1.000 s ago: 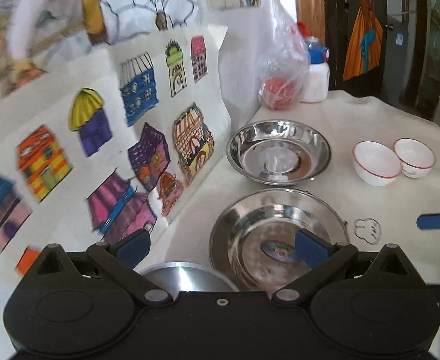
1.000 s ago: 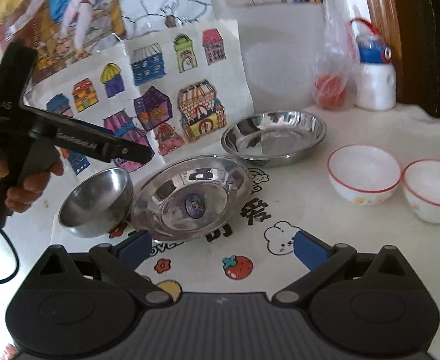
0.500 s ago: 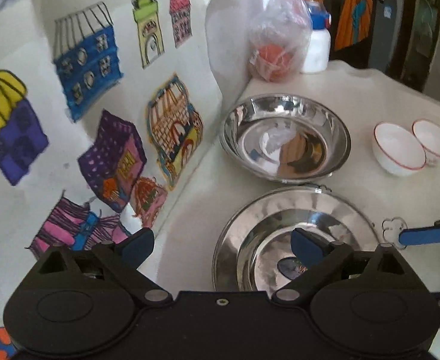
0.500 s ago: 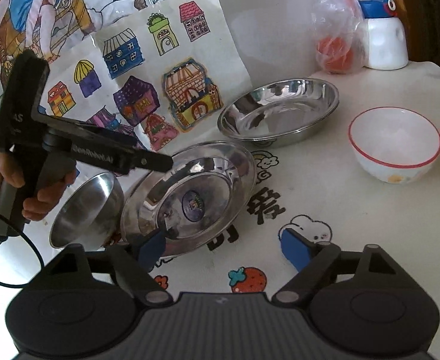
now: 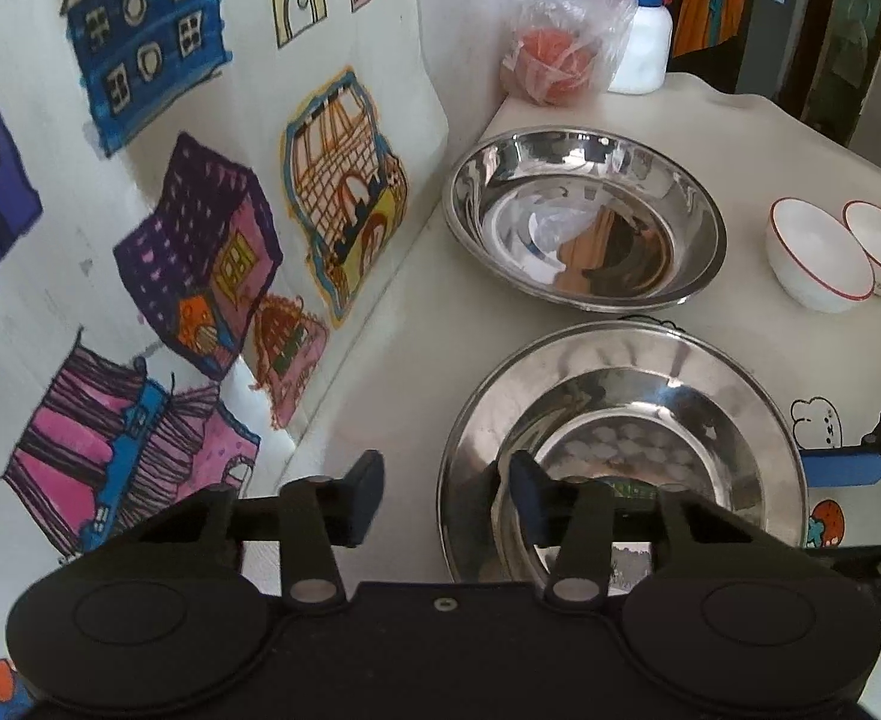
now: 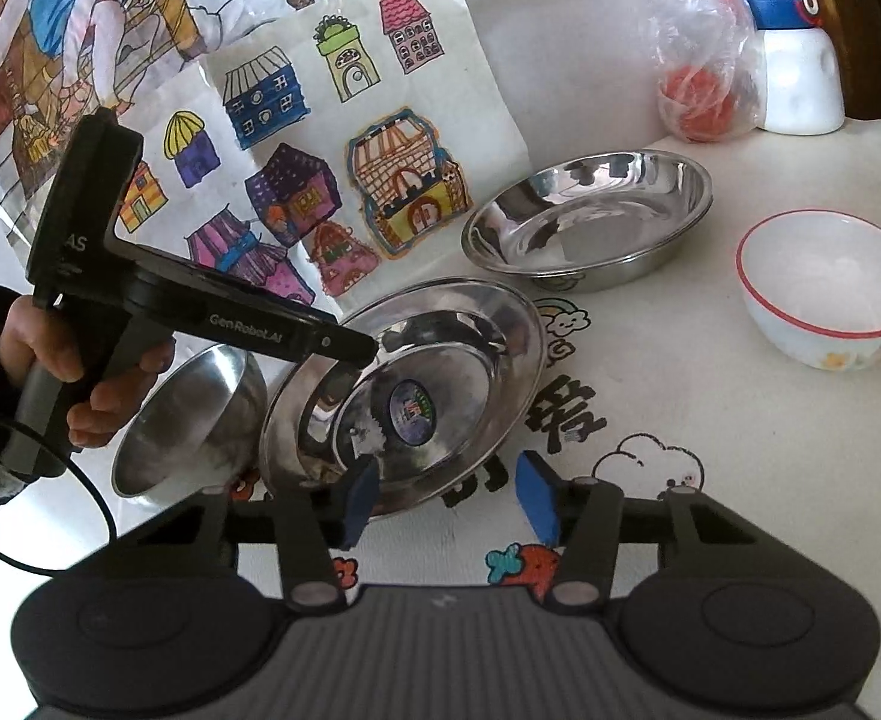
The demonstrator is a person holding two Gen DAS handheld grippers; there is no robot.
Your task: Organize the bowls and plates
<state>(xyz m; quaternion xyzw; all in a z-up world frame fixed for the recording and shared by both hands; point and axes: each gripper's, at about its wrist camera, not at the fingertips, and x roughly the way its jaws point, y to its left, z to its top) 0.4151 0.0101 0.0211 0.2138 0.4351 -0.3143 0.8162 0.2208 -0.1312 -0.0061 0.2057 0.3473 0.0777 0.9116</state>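
both tools are closing in on the steel plate (image 6: pixel 416 396), which is sitting on the tabletop (image 6: pixel 710 468) beside a small steel bowl (image 6: pixel 191 420). the left tool (image 5: pixel 440 498) and right tool (image 6: pixel 449 495) are straddling opposite rims, pads still apart from the metal.

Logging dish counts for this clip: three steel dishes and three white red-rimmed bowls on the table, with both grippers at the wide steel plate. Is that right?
Not quite. There are two white bowls, not three; the left wrist view shows both side by side. The three steel dishes stand, and the left gripper and right gripper are both at the wide steel plate.
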